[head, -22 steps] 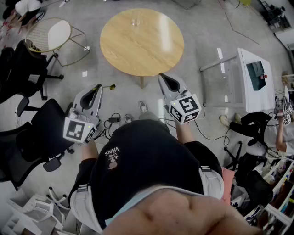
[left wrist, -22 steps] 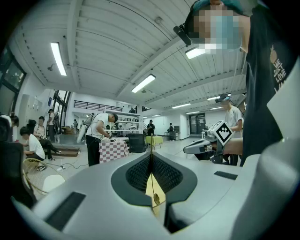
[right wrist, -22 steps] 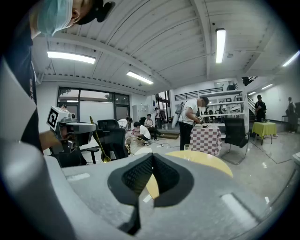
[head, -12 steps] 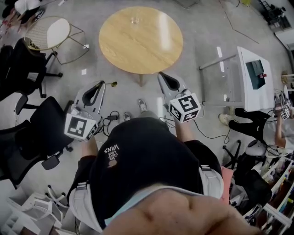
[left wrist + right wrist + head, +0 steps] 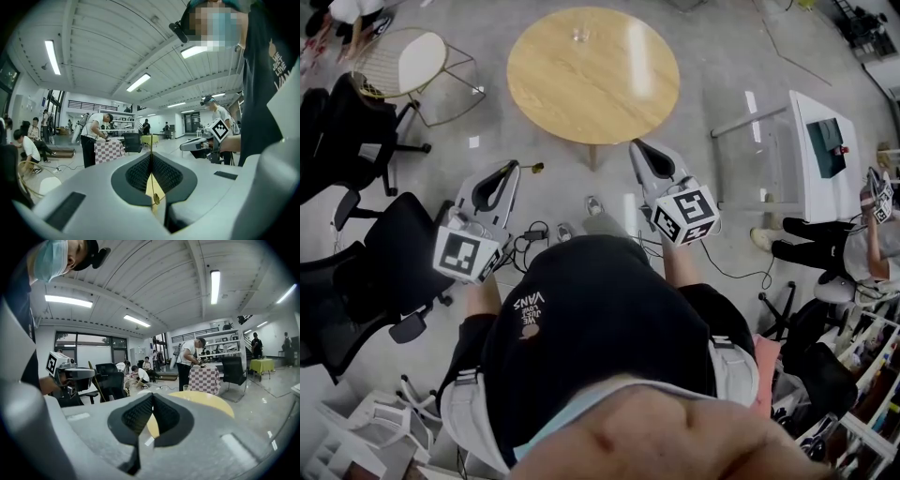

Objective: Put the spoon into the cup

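Observation:
A thin gold spoon (image 5: 528, 169) sticks out of the tip of my left gripper (image 5: 512, 166), which is shut on it. In the left gripper view the spoon (image 5: 155, 197) is pinched upright between the closed jaws of the left gripper (image 5: 151, 155). A clear glass cup (image 5: 580, 36) stands at the far edge of the round wooden table (image 5: 609, 94), well ahead of both grippers. My right gripper (image 5: 637, 147) is shut and holds nothing, its tip near the table's front edge. From the right gripper (image 5: 152, 397) I see the cup (image 5: 186, 388) on the table (image 5: 206, 405).
Black office chairs (image 5: 356, 272) stand at the left, and a wire chair (image 5: 398, 66) is at the far left. A white desk (image 5: 825, 159) is at the right. Cables (image 5: 534, 239) lie on the floor by the person's feet. Other people stand further off.
Both grippers have edged slightly forward toward the round table, the left still shut on the spoon. Nothing was taken hold of or let go.

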Action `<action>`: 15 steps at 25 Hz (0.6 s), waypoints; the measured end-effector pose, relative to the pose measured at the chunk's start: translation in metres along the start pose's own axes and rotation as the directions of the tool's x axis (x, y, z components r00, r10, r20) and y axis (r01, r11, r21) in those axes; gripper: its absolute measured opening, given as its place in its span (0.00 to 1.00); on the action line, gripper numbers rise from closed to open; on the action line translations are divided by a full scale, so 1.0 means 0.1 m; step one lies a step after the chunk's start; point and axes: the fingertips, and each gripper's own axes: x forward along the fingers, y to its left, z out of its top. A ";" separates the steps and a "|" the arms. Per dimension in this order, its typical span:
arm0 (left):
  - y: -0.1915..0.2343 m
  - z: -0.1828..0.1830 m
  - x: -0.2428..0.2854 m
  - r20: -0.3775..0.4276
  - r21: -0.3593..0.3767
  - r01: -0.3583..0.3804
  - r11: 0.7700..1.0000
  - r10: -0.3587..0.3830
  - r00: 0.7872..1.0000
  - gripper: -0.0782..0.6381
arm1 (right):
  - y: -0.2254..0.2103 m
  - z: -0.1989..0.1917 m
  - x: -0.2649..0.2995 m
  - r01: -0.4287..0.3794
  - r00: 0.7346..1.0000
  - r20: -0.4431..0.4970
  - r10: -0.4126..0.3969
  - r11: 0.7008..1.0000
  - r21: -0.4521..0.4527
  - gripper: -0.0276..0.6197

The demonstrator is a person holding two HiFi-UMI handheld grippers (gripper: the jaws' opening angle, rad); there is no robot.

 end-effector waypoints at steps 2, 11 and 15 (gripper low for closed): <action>0.01 -0.04 -0.01 -0.005 -0.002 0.007 1.000 -0.007 1.000 0.12 | 0.00 -0.04 -0.01 0.012 1.000 -0.001 -0.012 1.000 0.012 0.04; 0.10 0.00 0.14 -0.007 -0.007 -0.030 1.000 0.030 1.000 0.12 | -0.29 -0.03 0.12 0.009 1.000 0.005 -0.010 0.999 0.044 0.04; 0.18 0.04 0.36 0.000 -0.012 -0.059 0.998 0.059 0.998 0.12 | -0.52 0.04 0.29 -0.020 1.000 0.004 0.020 0.999 0.036 0.04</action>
